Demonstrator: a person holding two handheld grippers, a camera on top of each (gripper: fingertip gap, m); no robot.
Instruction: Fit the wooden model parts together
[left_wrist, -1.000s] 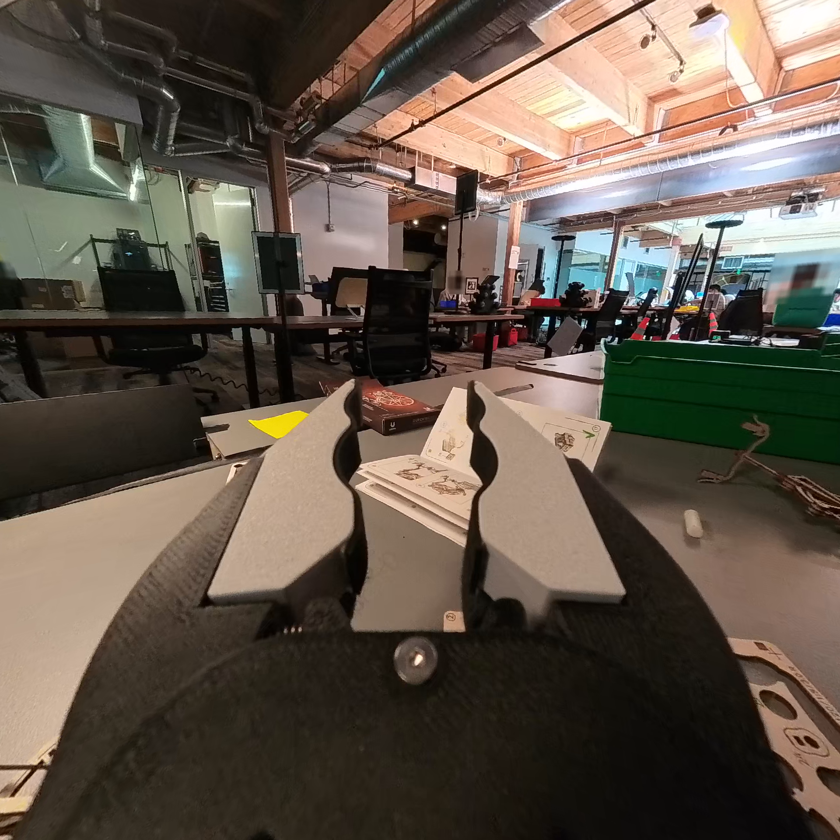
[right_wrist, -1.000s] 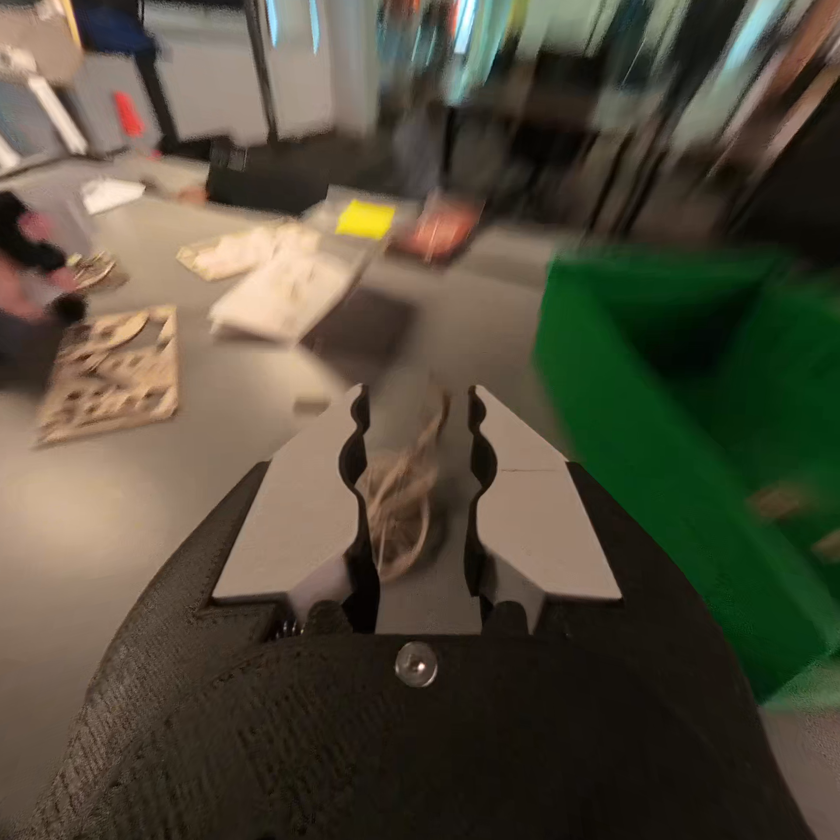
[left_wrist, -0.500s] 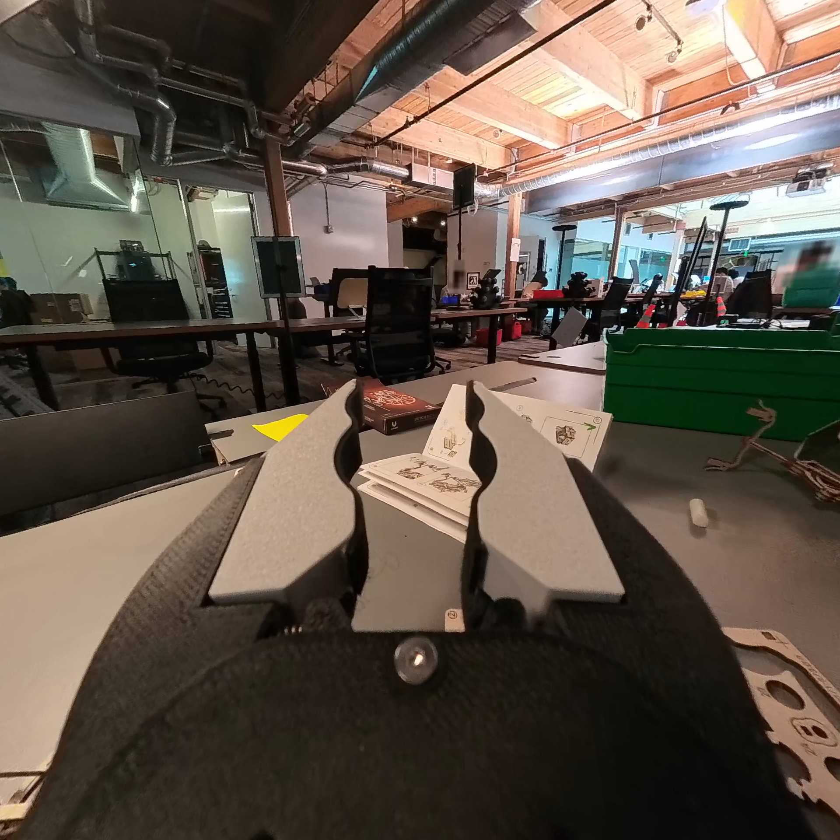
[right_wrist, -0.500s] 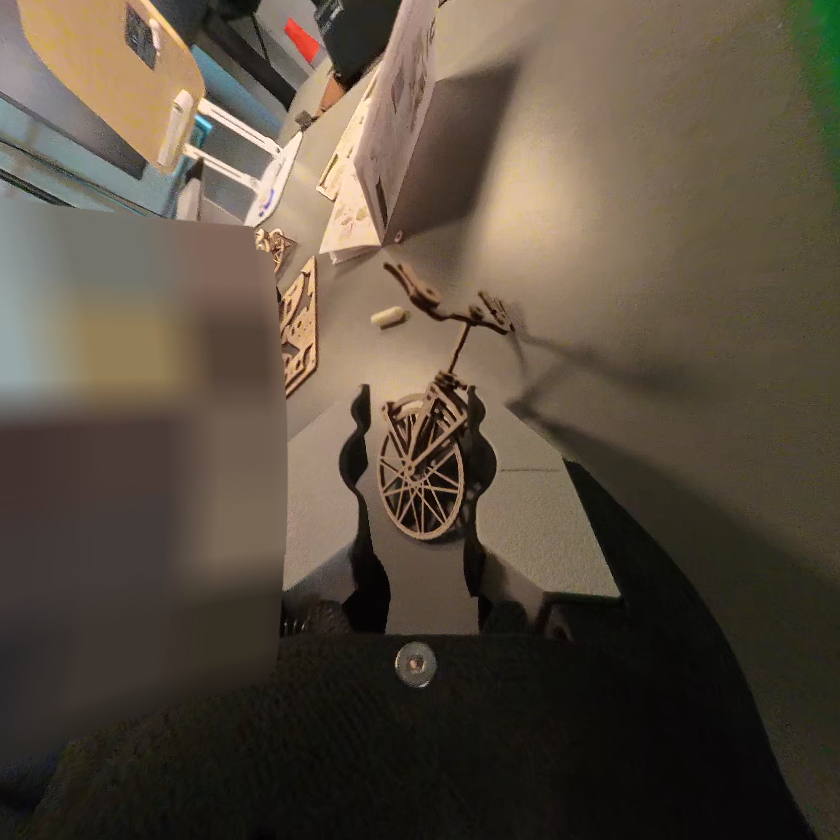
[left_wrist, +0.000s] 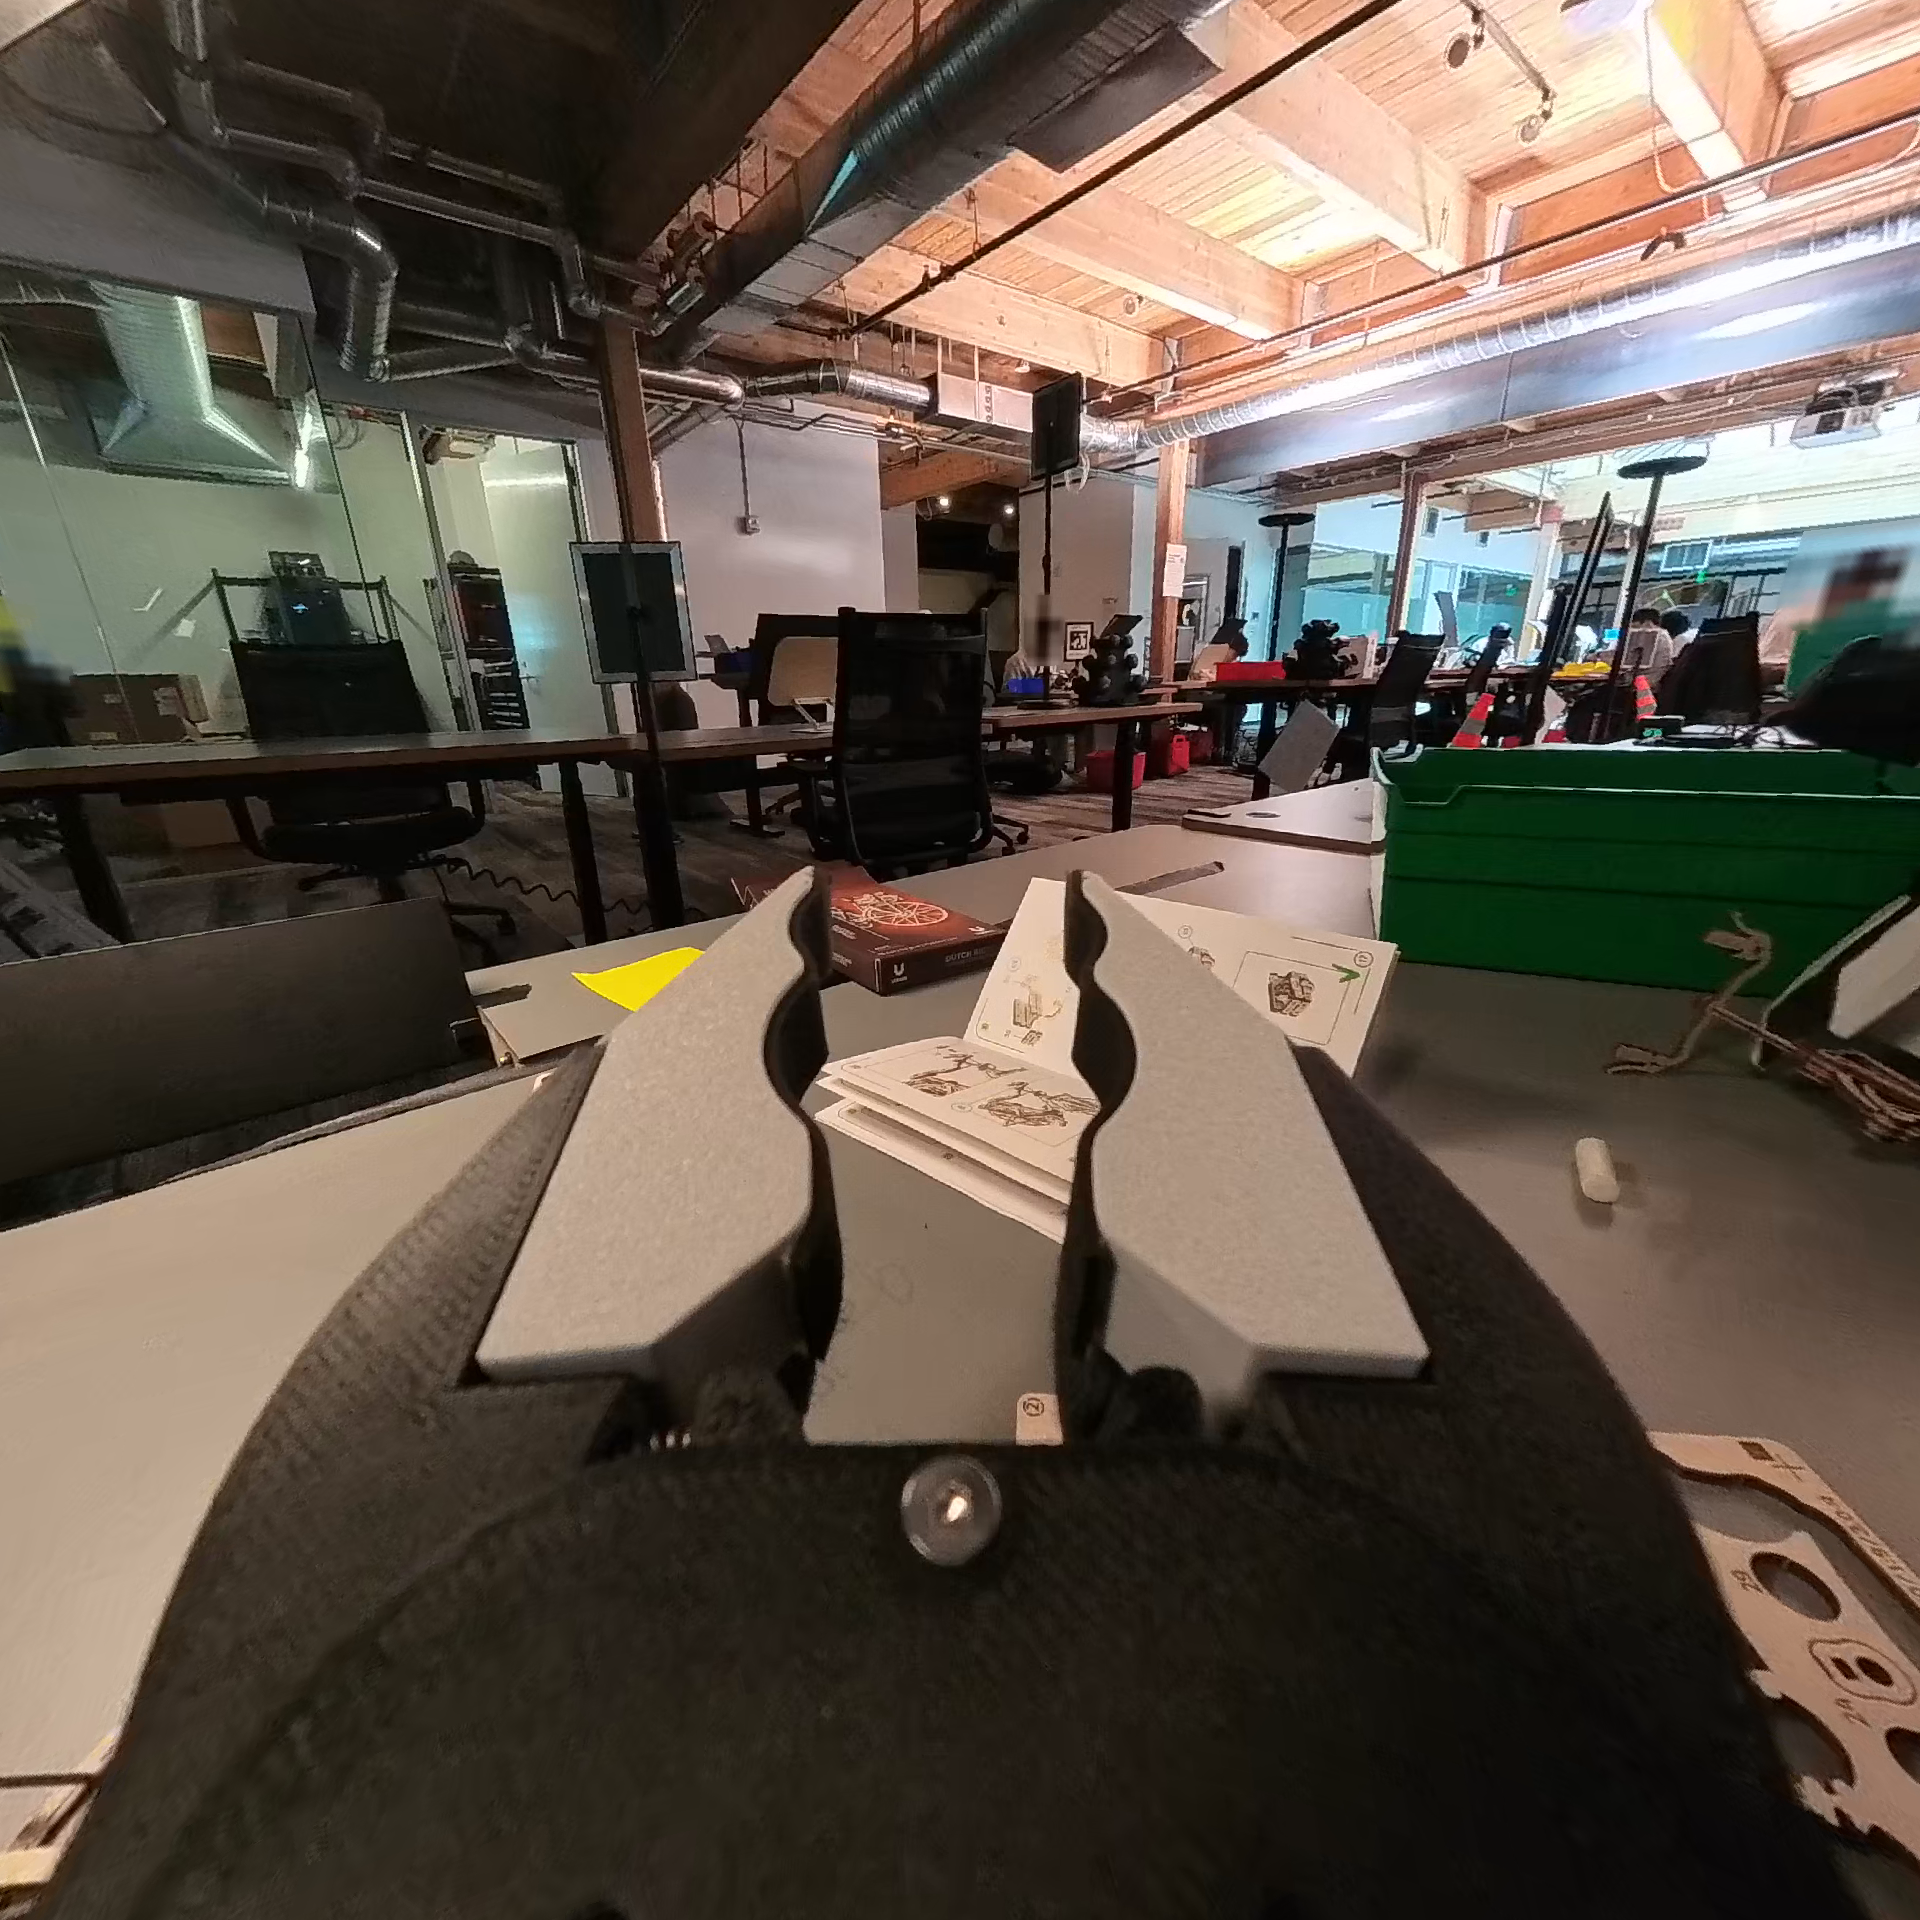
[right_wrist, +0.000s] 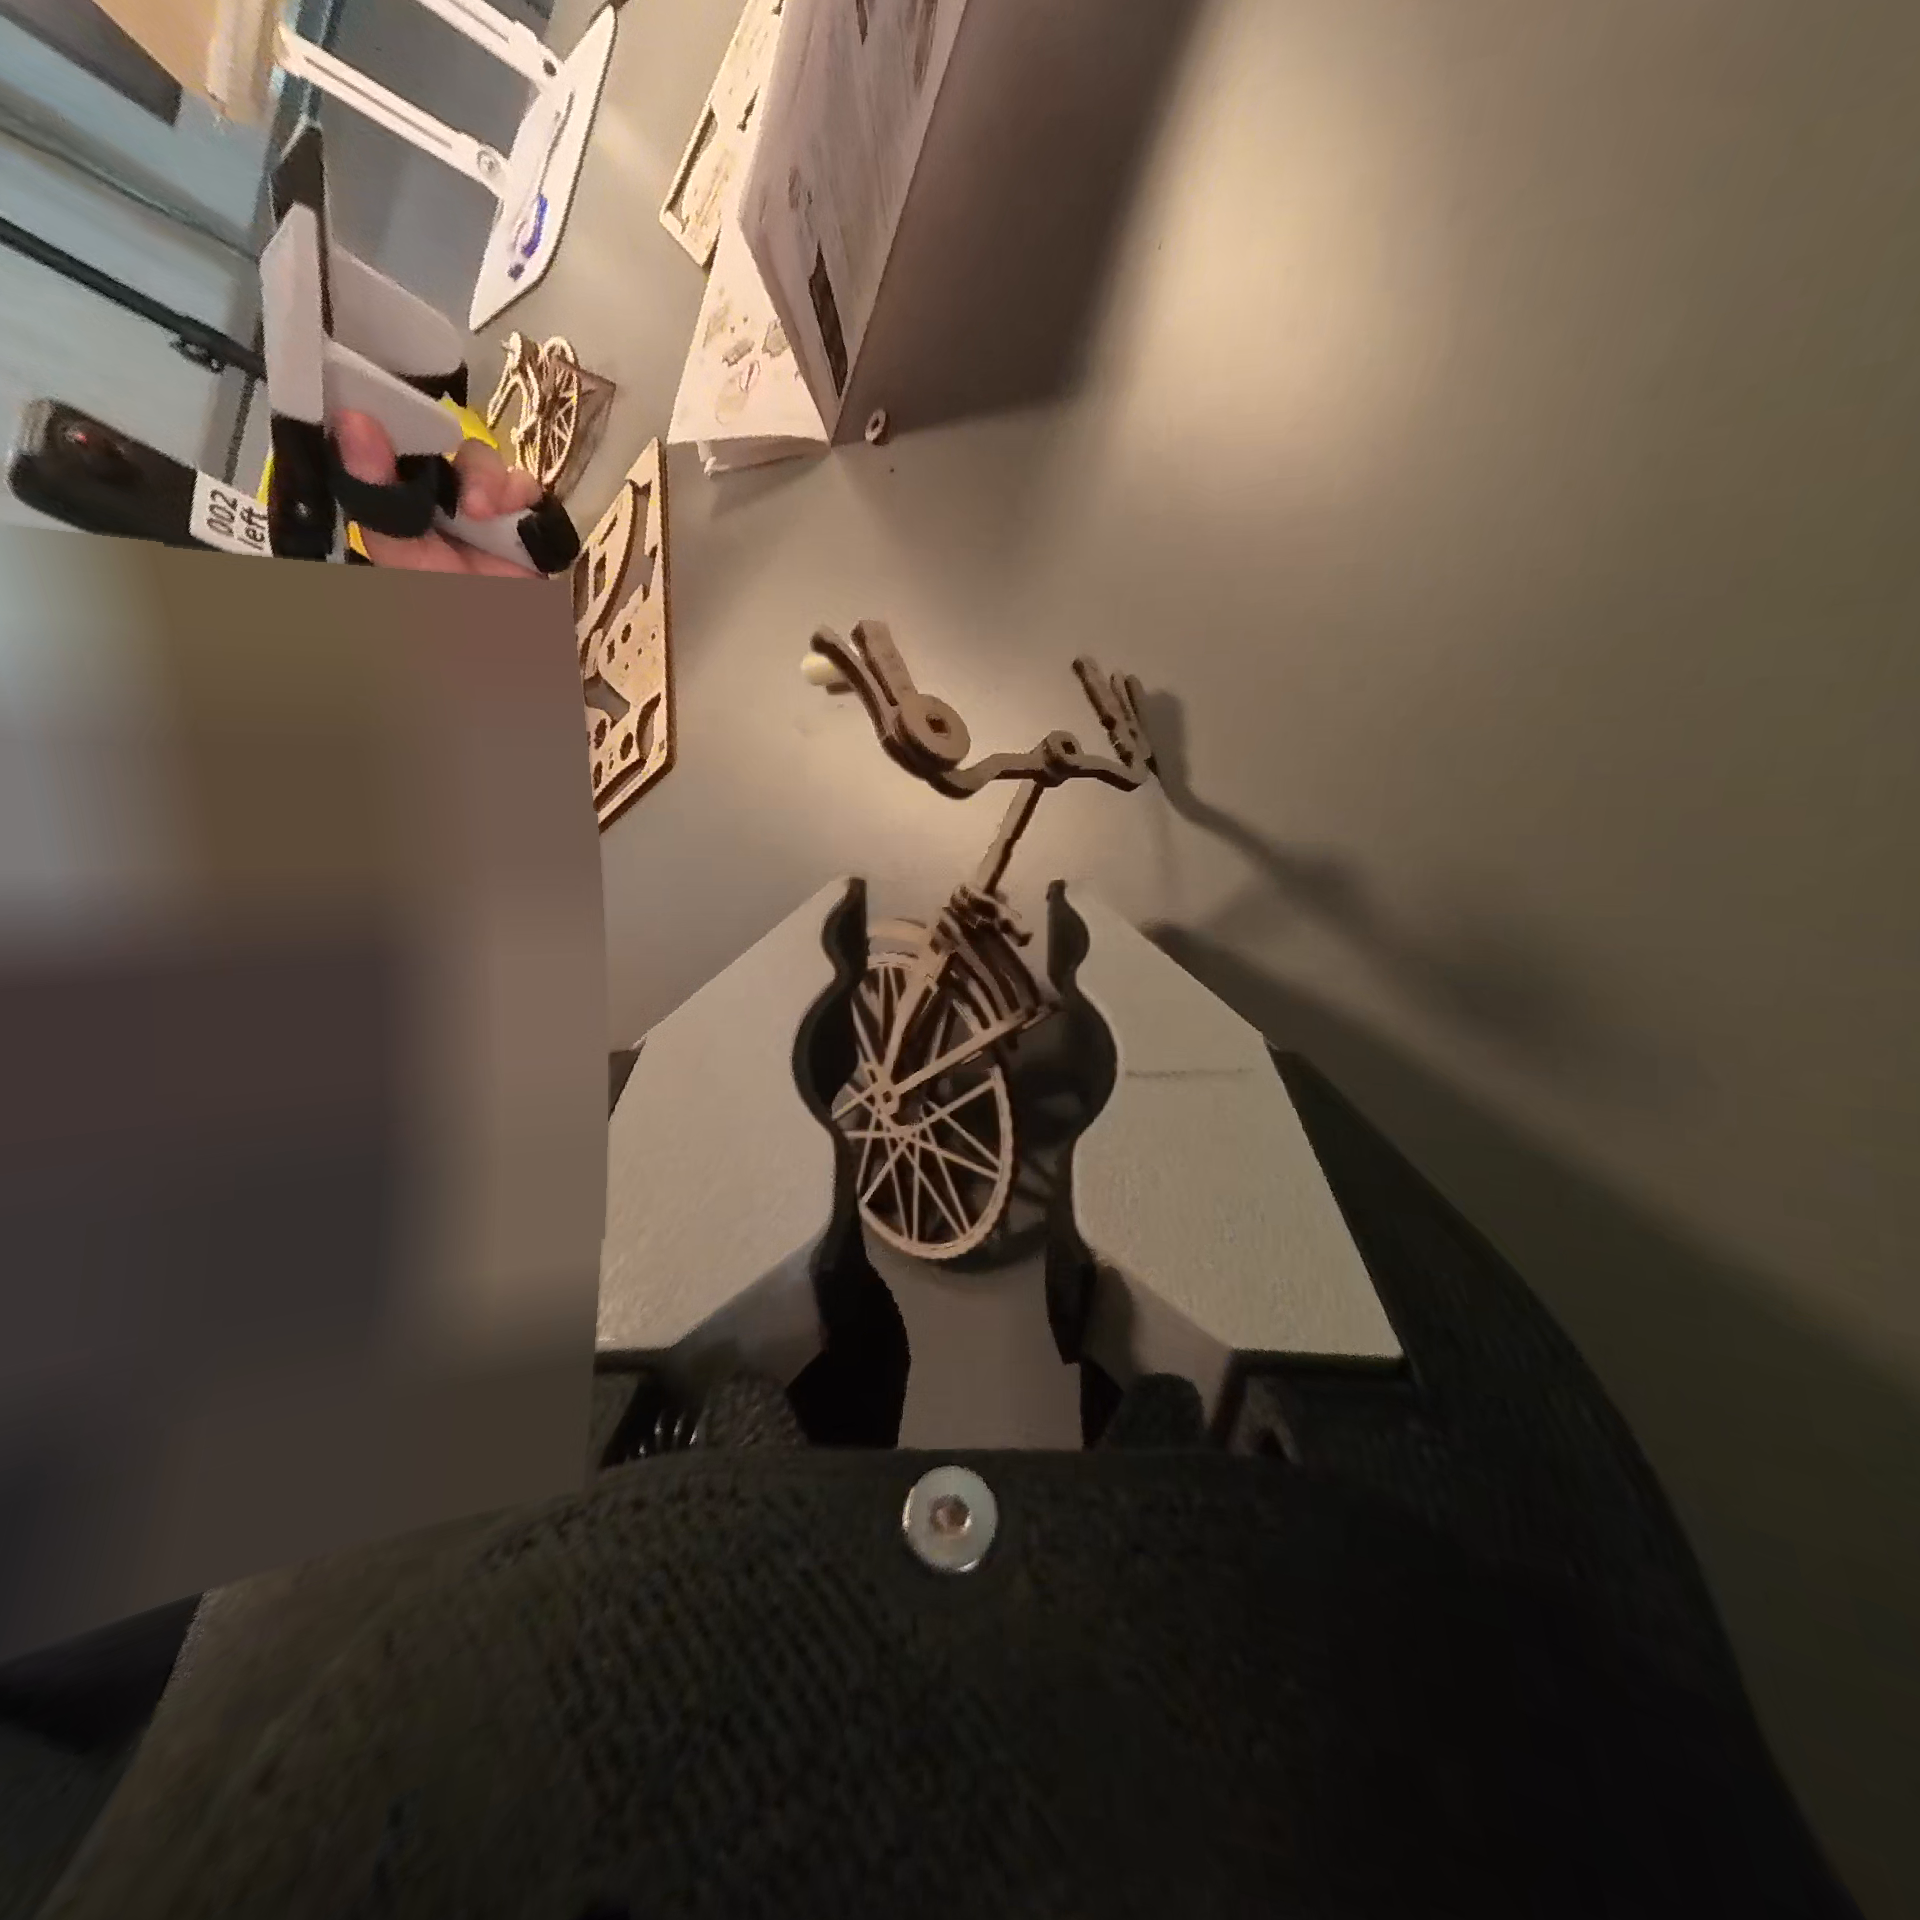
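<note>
The wooden bike (right_wrist: 940, 1091) lies on the grey desk (right_wrist: 1455, 520) with its wheel between the spread right tongs (right_wrist: 954, 894), untouched, while the left tongs (left_wrist: 943, 888), also spread and empty, hover over leaflets (left_wrist: 966, 1101) in an open office.

On the flat grey table (left_wrist: 260, 1351), the open white paper instruction booklet (left_wrist: 997, 1101) lies just ahead of the left gripper (left_wrist: 945, 904). The dark red cardboard box (left_wrist: 904, 940) is behind the booklet, and the yellow paper note (left_wrist: 634, 977) is to its left. The green plastic crate (left_wrist: 1642, 883) stands far right. Before the crate is the pale wooden bicycle model (right_wrist: 935, 1122), its wheel between the right gripper's (right_wrist: 956, 894) spread fingers. The laser-cut plywood sheet (left_wrist: 1818, 1621) lies right of the left gripper
</note>
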